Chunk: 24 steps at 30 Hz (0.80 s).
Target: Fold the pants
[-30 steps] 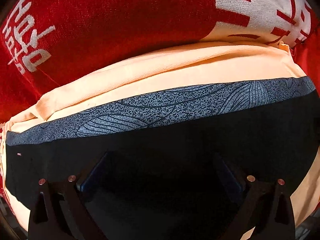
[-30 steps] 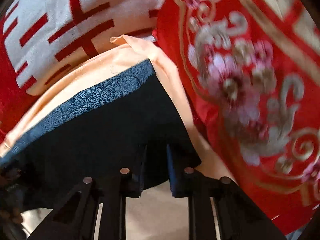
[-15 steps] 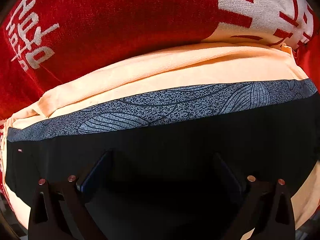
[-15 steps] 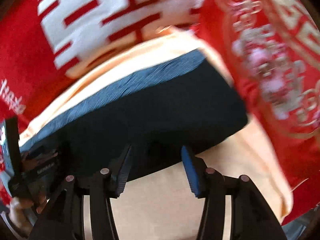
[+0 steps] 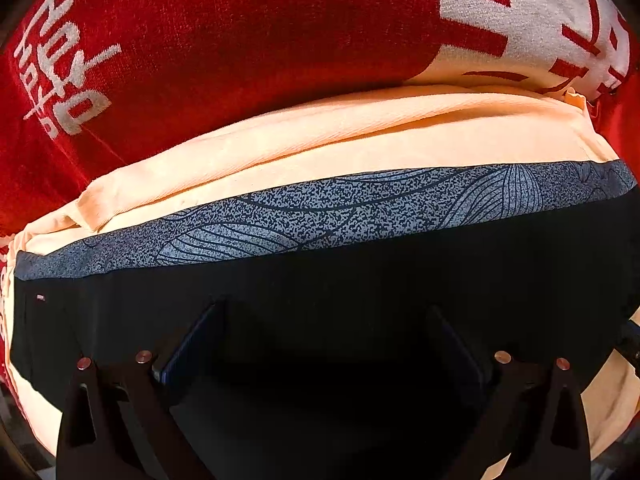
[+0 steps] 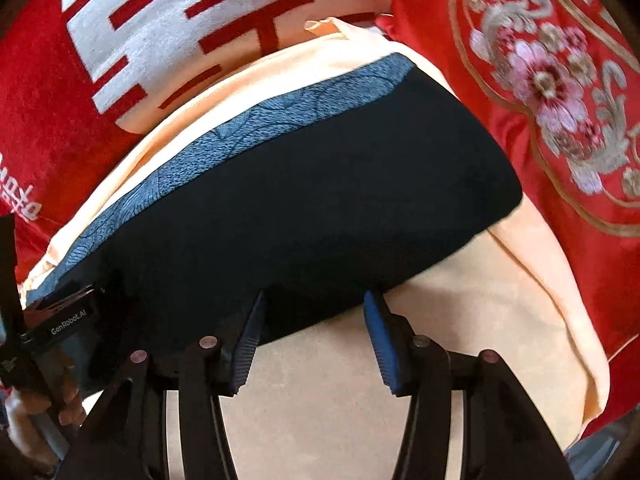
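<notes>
Folded black pants with grey patterned waistband, flat on peach cloth over red bedding. Left hand-held gripper, fingers spread wide, low over the dark fabric with nothing between them. Right hand-held gripper, blue pads apart and unclamped, at the near edge of the pants, beside red embroidered cushion.
</notes>
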Tool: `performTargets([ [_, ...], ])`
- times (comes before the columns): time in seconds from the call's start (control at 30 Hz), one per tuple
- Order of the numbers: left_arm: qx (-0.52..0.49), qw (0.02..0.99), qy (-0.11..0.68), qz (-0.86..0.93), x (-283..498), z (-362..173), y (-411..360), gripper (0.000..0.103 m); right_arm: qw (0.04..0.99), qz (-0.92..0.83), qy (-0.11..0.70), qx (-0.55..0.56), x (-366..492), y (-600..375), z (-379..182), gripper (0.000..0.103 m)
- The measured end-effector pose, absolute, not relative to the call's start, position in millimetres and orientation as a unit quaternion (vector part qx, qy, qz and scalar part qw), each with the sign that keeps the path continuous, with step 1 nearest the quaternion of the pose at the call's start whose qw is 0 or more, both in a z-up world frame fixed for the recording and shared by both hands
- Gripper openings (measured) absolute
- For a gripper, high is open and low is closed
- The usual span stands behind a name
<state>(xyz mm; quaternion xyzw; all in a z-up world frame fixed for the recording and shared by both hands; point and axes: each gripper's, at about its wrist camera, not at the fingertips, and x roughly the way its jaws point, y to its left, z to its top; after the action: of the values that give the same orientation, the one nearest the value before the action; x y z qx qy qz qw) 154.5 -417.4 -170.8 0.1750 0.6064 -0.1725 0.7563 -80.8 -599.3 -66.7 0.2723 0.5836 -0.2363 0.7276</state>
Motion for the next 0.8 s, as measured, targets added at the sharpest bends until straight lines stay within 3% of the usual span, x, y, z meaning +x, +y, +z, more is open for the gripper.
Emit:
performTargets([
  [0.2,0.176,0.758,0.603,-0.177,154.8,-173.1,-415.3,0.102,0.707,-0.239,0.56,0.361,-110.3,-611.6,-64.9,0.056],
  [0.5,0.176,0.763,0.595,-0.179,154.8,-179.1,-412.4,0.103,0.682,-0.193,0.445,0.548,-158.4,-640.4,-83.2,0.056],
  [0.8,0.178,0.762,0.597,-0.18,156.5,-183.5,-410.5,0.103,0.68,-0.165,0.342,0.627,-158.4,-659.7,-110.8,0.056],
])
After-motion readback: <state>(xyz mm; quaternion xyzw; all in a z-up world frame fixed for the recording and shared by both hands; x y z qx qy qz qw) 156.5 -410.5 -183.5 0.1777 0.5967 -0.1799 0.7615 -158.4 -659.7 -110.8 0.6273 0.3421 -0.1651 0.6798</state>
